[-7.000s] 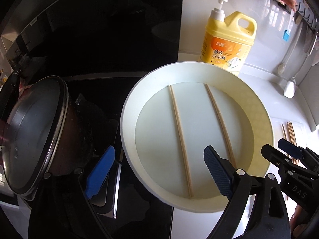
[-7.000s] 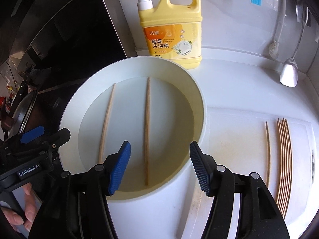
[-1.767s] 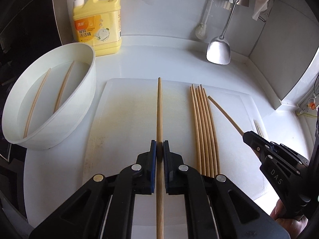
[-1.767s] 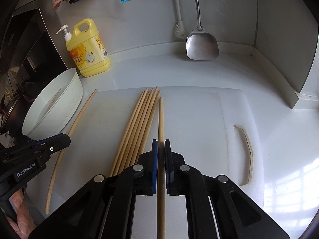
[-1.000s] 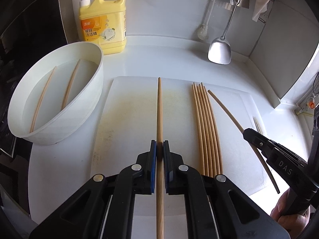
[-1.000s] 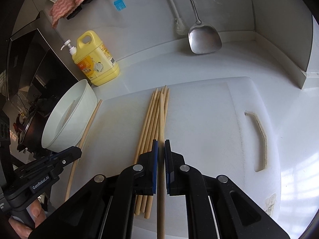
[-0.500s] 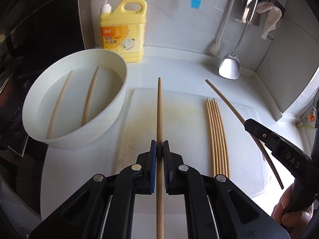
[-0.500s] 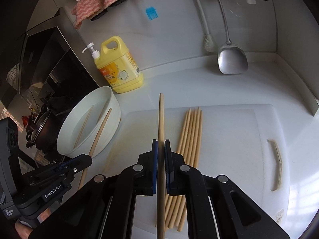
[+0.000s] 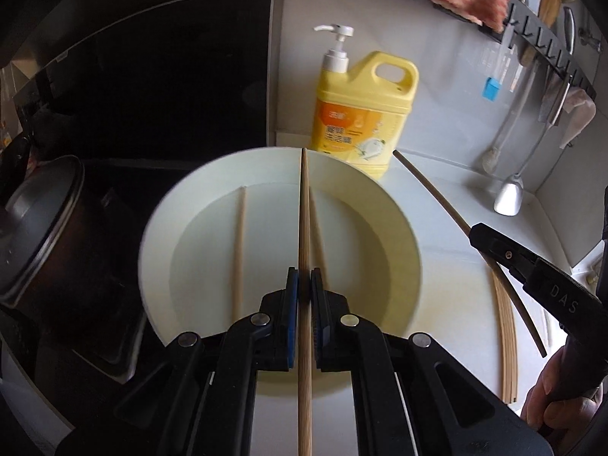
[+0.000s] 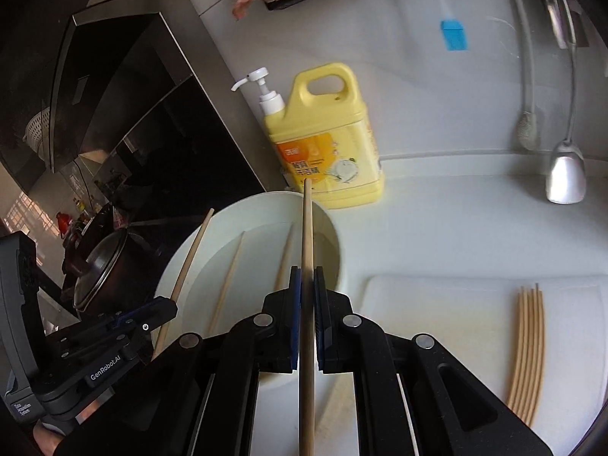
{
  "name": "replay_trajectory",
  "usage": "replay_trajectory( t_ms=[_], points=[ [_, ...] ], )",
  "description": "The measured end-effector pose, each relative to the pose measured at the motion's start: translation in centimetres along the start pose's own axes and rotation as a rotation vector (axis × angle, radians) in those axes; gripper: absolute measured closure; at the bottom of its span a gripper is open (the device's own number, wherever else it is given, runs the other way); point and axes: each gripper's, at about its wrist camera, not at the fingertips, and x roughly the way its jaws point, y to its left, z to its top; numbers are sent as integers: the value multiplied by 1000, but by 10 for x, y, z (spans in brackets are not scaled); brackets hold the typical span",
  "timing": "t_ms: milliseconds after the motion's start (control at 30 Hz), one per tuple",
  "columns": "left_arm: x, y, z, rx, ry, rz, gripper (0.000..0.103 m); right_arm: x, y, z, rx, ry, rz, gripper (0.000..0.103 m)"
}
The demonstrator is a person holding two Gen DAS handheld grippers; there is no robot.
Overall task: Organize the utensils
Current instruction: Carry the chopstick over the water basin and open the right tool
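Left wrist view: left gripper [image 9: 303,288] clamped on a chopstick [image 9: 304,205], tip reaching the far rim of the white basin [image 9: 402,235]; two more chopsticks lie in the basin [image 9: 237,250]. Right gripper [image 10: 307,285] likewise pinches its chopstick [image 10: 307,228] over the basin's right side. Chopstick bundle [image 10: 526,345] on cutting board [image 10: 437,304], well right. Detergent jug [image 10: 326,140] just behind the basin, pot [image 9: 34,228] at its left; counter open to the right.

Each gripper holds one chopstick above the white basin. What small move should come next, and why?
Probably lower both held wooden chopsticks toward the round white basin: both grippers are shut on them, and two loose chopsticks already lie inside.
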Motion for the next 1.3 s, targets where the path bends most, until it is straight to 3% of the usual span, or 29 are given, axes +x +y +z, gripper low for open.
replay_trajectory(
  t_ms=[133,433,1100,1133,1200,1267,1300],
  points=[
    [24,37,15,16,25,-3,96,42,30,8,-3,25,-2,97],
    [71,68,14,21,116,-23,96,115,62,3,-6,147,-16,97],
    [114,68,21,5,187,-17,95,157,56,-7,18,304,-89,96],
    [114,67,21,4,189,-17,94,156,56,-7,14,301,-97,95],
    [111,68,21,7,189,-7,85,153,57,-8,7,292,-112,77],
    [104,71,20,3,176,6,58,148,56,-6,1,272,-121,74],
    [100,73,20,-1,162,12,51,145,56,-5,-4,266,-123,74]
  ],
)
